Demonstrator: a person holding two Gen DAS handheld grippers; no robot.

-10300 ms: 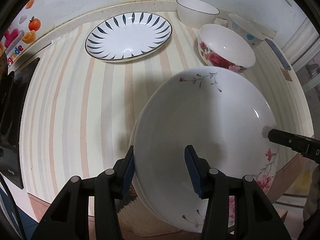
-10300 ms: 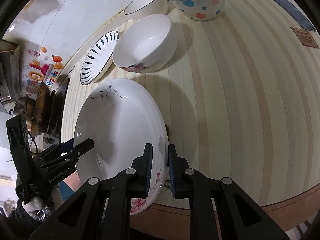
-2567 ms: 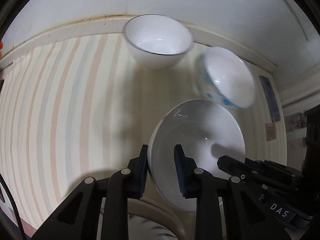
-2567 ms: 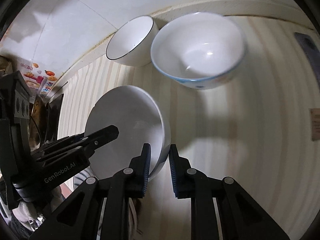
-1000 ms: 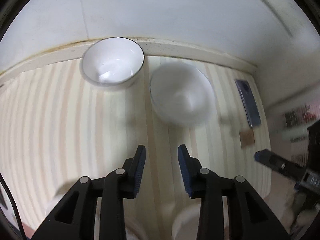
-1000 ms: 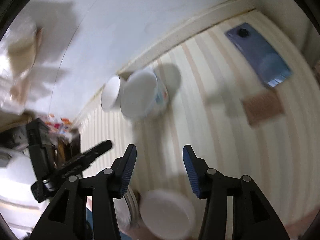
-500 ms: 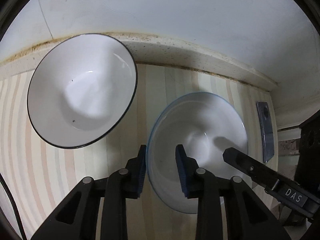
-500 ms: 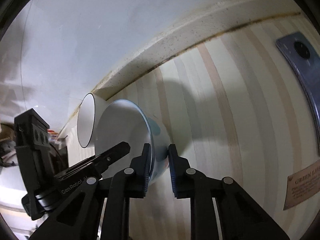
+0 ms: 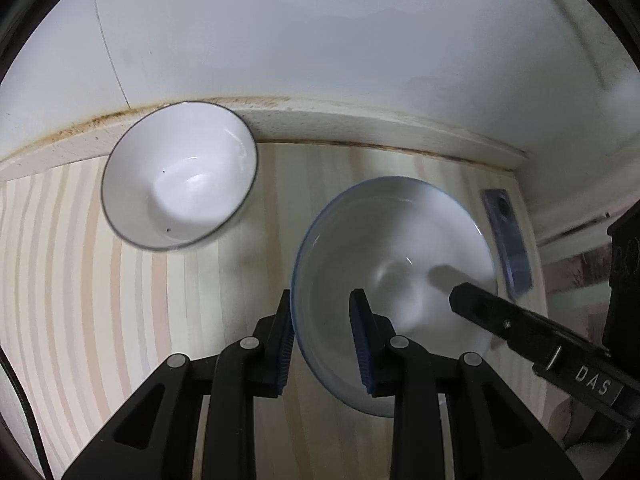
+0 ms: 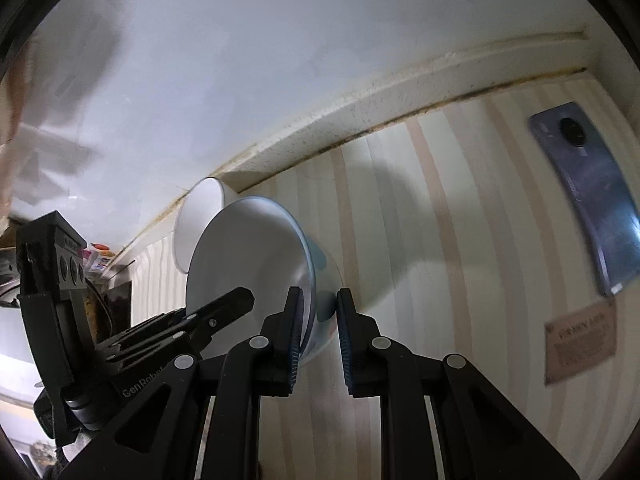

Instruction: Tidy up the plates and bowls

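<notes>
Both tools pinch opposite sides of the blue-rimmed bowl (image 9: 394, 280), the left tool (image 9: 322, 340) and right tool (image 10: 318, 320) sharing its weight, probably to carry it toward a stack.

Blue-rimmed bowl (image 9: 394, 264) & black-rimmed bowl (image 9: 180, 176): glossy glazed ceramic. Surface (image 9: 100, 300): smooth striped laminate, matt. Fingers (image 9: 362, 340): matt black plastic w/ ribbed blue pads. Phone (image 10: 592, 196), 2 o'clock: glossy back.

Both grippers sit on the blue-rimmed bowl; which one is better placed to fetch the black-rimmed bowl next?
Left. The left gripper straddles the blue-rimmed bowl on the side facing the black-rimmed bowl; the right gripper is on the far side.
</notes>
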